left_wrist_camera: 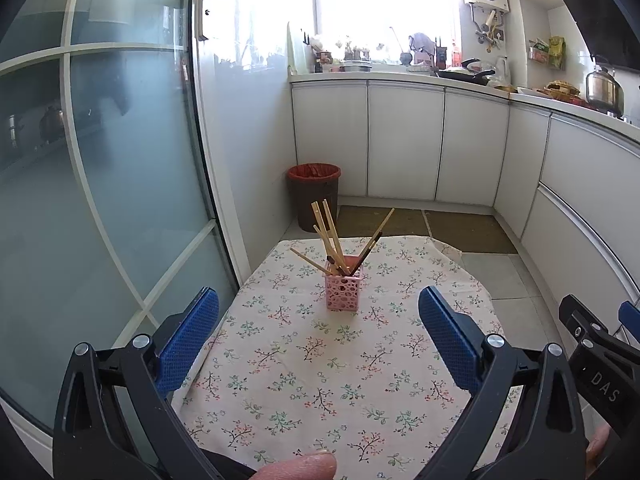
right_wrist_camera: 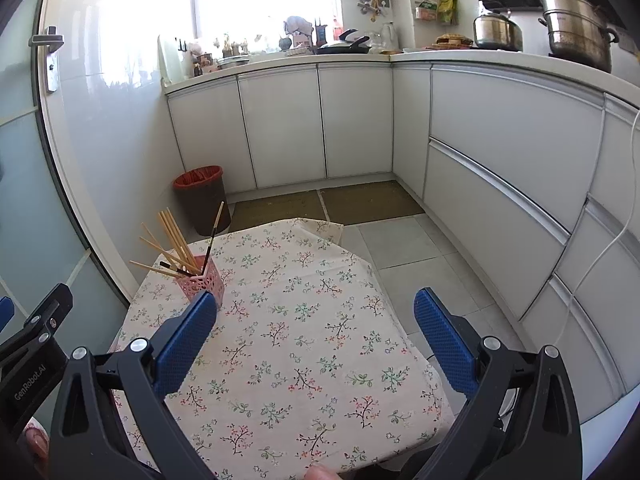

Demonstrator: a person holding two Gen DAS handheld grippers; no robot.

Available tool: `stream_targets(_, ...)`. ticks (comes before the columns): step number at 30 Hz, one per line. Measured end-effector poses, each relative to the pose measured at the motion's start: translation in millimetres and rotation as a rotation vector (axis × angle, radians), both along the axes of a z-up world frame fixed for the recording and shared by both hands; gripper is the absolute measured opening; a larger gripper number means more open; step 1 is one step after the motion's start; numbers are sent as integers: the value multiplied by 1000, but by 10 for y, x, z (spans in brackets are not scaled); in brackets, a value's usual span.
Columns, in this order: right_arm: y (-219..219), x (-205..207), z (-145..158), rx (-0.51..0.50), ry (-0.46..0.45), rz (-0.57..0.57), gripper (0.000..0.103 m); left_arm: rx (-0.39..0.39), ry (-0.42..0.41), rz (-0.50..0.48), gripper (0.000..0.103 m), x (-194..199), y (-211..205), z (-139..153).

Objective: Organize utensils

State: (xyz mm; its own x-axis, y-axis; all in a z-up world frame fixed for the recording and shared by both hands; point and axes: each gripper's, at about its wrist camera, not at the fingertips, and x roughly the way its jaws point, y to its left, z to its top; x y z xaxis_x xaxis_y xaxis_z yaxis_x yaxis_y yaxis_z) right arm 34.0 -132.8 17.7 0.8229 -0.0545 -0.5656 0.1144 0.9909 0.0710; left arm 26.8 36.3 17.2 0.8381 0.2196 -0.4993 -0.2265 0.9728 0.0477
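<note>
Thumb (left_wrist_camera: 298,467): rests at the base of the left tongs (left_wrist_camera: 319,322), steadying them.
Left tongs: spread wide and holding nothing, aimed straight at the pink holder (left_wrist_camera: 343,288).
Right tongs (right_wrist_camera: 316,320): likewise released and bare, over the flowered tablecloth (right_wrist_camera: 304,320).
Chopsticks (left_wrist_camera: 332,236): standing bundled in the holder near the table's far end, fanned outward because they lean on its rim.
Progress: no loose utensils show on the cloth, so sorting looks finished.
</note>
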Motion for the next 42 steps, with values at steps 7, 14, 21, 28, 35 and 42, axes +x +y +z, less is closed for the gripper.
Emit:
stream_targets(7,5,-10,17,8,-1,2,96,-9,1,1,96,-4,16,0)
stream_targets(14,10,-25,28,9,-3,3,96,-12,6,2,96,6,31,-4)
stream_targets(21,23,-30,34,15,1,8,96,-14,9,3,96,11,44,-16)
stream_targets(28,38,-28,41,16,3,17,96,-17,12,6,96,19,55,-36)
stream_targets(35,53,-34,39,19,4,21,96,-19,15,7,96,24,63,-48)
stream_targets(42,75,-46,34,18,3,21,96,-20,14,8,96,24,66,-46)
